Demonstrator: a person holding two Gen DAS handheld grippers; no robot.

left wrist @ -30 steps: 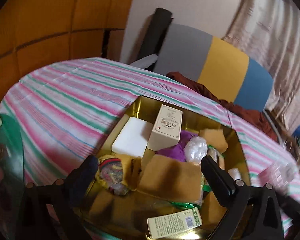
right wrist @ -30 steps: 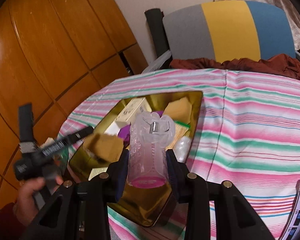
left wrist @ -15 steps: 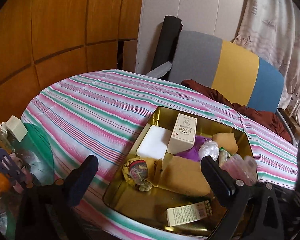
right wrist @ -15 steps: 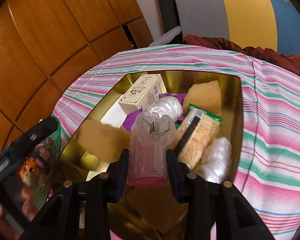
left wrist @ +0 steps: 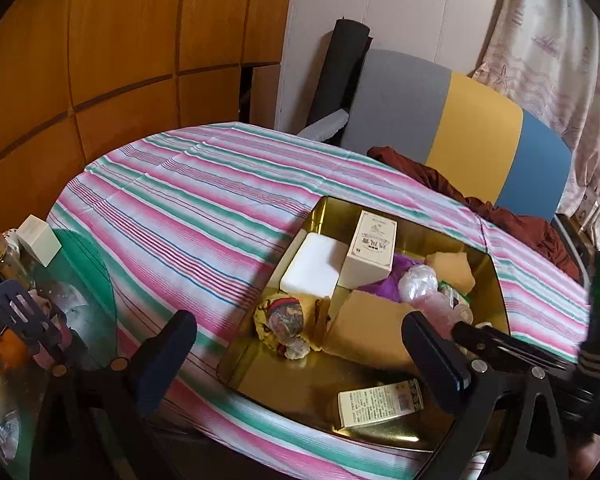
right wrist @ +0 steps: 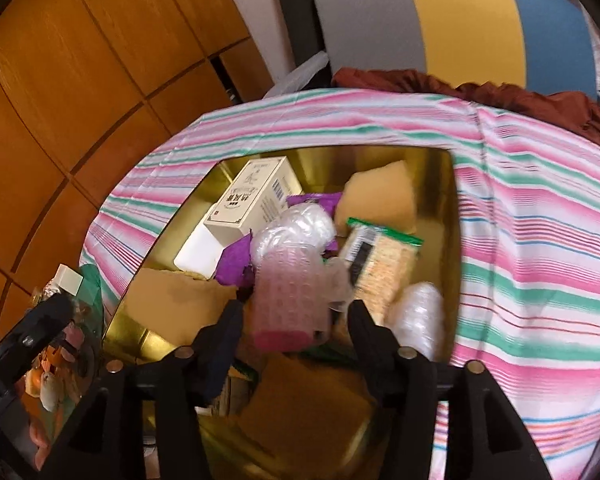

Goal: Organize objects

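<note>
A gold metal tray (left wrist: 496, 280) (right wrist: 448, 208) sits on the striped tablecloth and holds several items. Among them are a cream box (left wrist: 372, 246) (right wrist: 248, 200), a white block (left wrist: 314, 268), tan sponges (left wrist: 370, 328) (right wrist: 376, 200), a cracker packet (right wrist: 384, 260) and bubble-wrapped lumps (right wrist: 420, 316). My right gripper (right wrist: 294, 320) is open over the tray; a clear pink-bottomed bottle (right wrist: 290, 300) lies between its spread fingers, blurred. My left gripper (left wrist: 300, 344) is open and empty, held back at the tray's near left corner.
A glass side table (left wrist: 60, 300) at the left carries a jar (left wrist: 0, 260), a small white box (left wrist: 40, 240) and clutter. A grey, yellow and blue chair (left wrist: 460, 120) with a red-brown cloth (left wrist: 480, 204) stands behind the table.
My right gripper lowered into the tray and opened, letting go of the bottle. My left gripper drew back and up from the tray.
</note>
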